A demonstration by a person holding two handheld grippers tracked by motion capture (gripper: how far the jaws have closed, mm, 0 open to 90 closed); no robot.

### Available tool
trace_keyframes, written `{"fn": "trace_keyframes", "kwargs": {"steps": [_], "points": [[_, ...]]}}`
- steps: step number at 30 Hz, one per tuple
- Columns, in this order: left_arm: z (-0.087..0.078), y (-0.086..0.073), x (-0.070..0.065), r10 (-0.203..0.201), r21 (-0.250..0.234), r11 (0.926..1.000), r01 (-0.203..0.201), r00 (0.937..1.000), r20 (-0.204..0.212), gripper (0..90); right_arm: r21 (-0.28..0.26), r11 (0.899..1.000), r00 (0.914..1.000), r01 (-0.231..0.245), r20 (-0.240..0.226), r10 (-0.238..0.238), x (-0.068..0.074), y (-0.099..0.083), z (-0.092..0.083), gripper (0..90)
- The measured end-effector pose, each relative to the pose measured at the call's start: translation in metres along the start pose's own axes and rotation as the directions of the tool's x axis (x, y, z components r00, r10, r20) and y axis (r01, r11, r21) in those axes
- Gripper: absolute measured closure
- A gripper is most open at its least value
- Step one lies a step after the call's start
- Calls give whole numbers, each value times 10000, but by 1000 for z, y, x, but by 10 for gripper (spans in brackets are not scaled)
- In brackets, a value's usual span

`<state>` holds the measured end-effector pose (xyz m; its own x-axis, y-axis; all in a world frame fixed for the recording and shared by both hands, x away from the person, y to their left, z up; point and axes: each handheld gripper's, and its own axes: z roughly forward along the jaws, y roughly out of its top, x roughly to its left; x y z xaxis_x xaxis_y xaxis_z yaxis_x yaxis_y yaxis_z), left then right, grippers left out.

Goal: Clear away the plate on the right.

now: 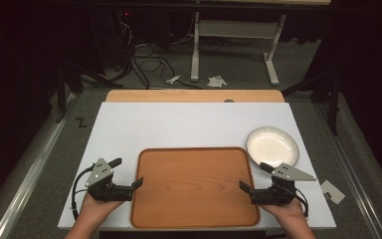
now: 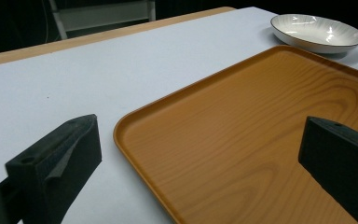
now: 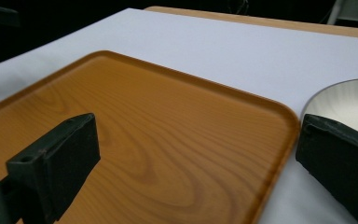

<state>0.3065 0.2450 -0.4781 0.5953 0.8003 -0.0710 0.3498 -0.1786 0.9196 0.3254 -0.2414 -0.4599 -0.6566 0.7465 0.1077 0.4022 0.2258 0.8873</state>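
Observation:
An empty wood-grain tray [image 1: 194,186] lies near the front of the white table top [image 1: 179,124]. A white ribbed plate [image 1: 272,146] sits just off the tray's far right corner. My left gripper [image 1: 128,172] is open at the tray's left edge. In the left gripper view its jaws straddle the tray [image 2: 261,116] rim, with the plate [image 2: 317,30] far off. My right gripper [image 1: 252,175] is open at the tray's right edge. In the right gripper view one jaw hangs over the tray [image 3: 144,116] and the other sits by the plate [image 3: 349,100]. Neither gripper holds anything.
A strip of bare wooden table [image 1: 194,95] shows beyond the white sheet. On the floor behind are cables [image 1: 149,62], a white desk frame [image 1: 234,45] and paper scraps [image 1: 216,80]. Another scrap [image 1: 332,191] lies on the floor at the right.

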Motion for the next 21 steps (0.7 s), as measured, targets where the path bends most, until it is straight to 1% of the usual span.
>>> {"fn": "trace_keyframes", "kwargs": {"steps": [1, 2, 4, 7, 9, 13, 14, 16, 18, 21], "points": [[0, 0, 0, 0, 0, 10000, 0, 10000, 0, 2, 0, 10000, 10000, 0, 0, 0, 0, 0, 0, 0], [1, 0, 1, -23, 42, 10000, 23, 10000, 2, 2, -29, 10000, 9999, 22, 144, -21, -3, -1, -1, 0], [2, -1, 1, 19, 104, 9999, -19, 10000, 10, 2, -93, 10000, 9997, -1, 264, 4, -5, -1, -2, 0], [2, -1, 1, 31, 118, 9999, -31, 10000, 26, 2, -164, 9998, 9995, 61, 322, -55, -4, -1, -2, 0], [1, -2, 1, 70, 54, 10000, -70, 9999, 78, 2, -166, 9997, 9990, 183, 408, -176, -4, -1, -2, 0], [0, -2, 1, 64, -60, 10000, -63, 9999, 102, 5, -65, 9997, 9987, 220, 469, -216, -4, -2, 0, 0], [-1, -2, 1, 99, -173, 9998, -98, 9999, 93, 8, -50, 9997, 9986, 233, 482, -231, -5, -2, 0, 0], [-2, -2, 2, -6, -234, 9997, 11, 9997, 233, 8, -34, 9997, 9984, 229, 512, -227, -5, -2, 0, 0], [-2, -2, 3, -14, -228, 9997, 20, 9997, 251, 8, -51, 9997, 9983, 248, 535, -245, -5, -2, 0, 0], [-2, -3, 2, 128, -274, 9996, -120, 9995, 293, 19, -20, 9999, 9982, 144, 587, -142, -7, -3, 1, 0]]}}
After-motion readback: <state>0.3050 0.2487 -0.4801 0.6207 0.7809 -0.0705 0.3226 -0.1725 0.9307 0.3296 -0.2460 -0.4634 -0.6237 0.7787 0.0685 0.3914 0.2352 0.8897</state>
